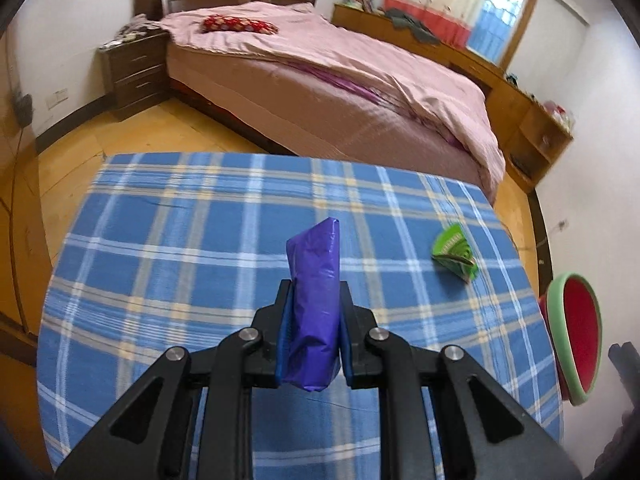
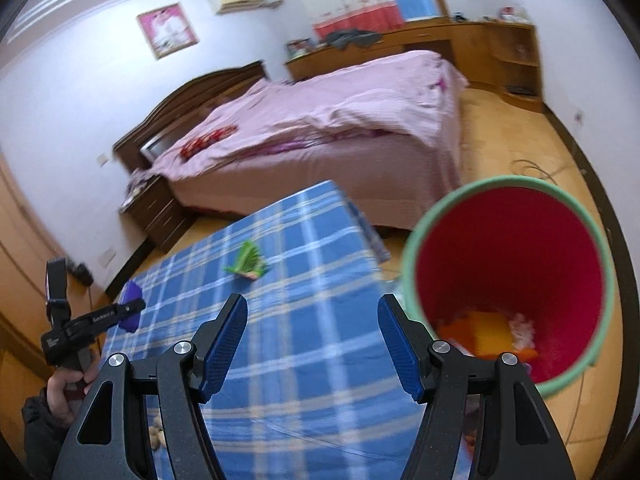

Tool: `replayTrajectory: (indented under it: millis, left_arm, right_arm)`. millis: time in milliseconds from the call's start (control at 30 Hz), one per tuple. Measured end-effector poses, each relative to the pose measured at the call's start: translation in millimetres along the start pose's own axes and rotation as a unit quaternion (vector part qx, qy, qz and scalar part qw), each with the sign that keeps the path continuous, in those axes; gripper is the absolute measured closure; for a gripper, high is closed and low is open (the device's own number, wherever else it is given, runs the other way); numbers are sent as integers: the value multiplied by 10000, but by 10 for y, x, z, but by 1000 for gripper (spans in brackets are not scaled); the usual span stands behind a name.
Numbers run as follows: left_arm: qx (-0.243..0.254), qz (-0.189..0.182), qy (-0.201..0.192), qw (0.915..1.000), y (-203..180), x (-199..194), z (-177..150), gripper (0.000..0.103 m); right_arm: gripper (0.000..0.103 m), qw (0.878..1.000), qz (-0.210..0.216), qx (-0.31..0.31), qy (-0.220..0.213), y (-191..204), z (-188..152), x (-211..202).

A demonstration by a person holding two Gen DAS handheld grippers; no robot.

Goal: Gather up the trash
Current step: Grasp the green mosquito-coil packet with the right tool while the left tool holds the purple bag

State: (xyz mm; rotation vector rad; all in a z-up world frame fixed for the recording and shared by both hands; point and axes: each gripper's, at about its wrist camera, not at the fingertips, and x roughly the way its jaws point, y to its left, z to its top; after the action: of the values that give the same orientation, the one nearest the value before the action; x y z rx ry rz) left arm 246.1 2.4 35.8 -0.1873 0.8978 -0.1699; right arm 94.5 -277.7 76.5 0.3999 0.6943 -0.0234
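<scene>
Two pieces of trash showed at this moment; a purple wrapper [image 1: 314,308] stood upright, clamped between the pads of the left gripper [image 1: 314,300] above the blue checked tablecloth [image 1: 180,240]; a green wrapper [image 1: 455,252] lay loose on the cloth, off to the right and well apart; the right gripper [image 2: 312,344] hung with its jaws wide and nothing between them; a red bin with a green rim [image 2: 508,276] stood on the floor just beside the table's right edge, some scraps already inside; the sensible move looked to be carrying the purple wrapper over the bin's mouth before letting go, keeping the grip firm on the slippery film; the free gripper could take the green one.
</scene>
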Motion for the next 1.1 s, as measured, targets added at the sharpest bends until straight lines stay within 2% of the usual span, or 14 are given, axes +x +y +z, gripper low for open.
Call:
replayTrajectory:
  millis: [233, 333, 533, 867, 1100]
  left_arm:
    - [-384, 150, -196, 9990, 345, 47, -41, 83]
    - [-495, 223, -281, 9981, 432, 83, -65, 83]
    - [-706, 264, -234, 9969, 553, 212, -145, 83]
    - [-850, 253, -178, 9959, 658, 246, -183, 83]
    - [-815, 219, -113, 9964, 643, 275, -203, 83]
  right_arm:
    - [33, 9972, 273, -388, 585, 448, 9, 666]
    - [25, 9951, 225, -554, 787, 581, 25, 964]
    - [24, 9893, 21, -986, 1071, 791, 40, 1526]
    - [24, 9835, -216, -1445, 1068, 1102, 148, 2100]
    - [24, 9850, -271, -1301, 1098, 1113, 173, 2287]
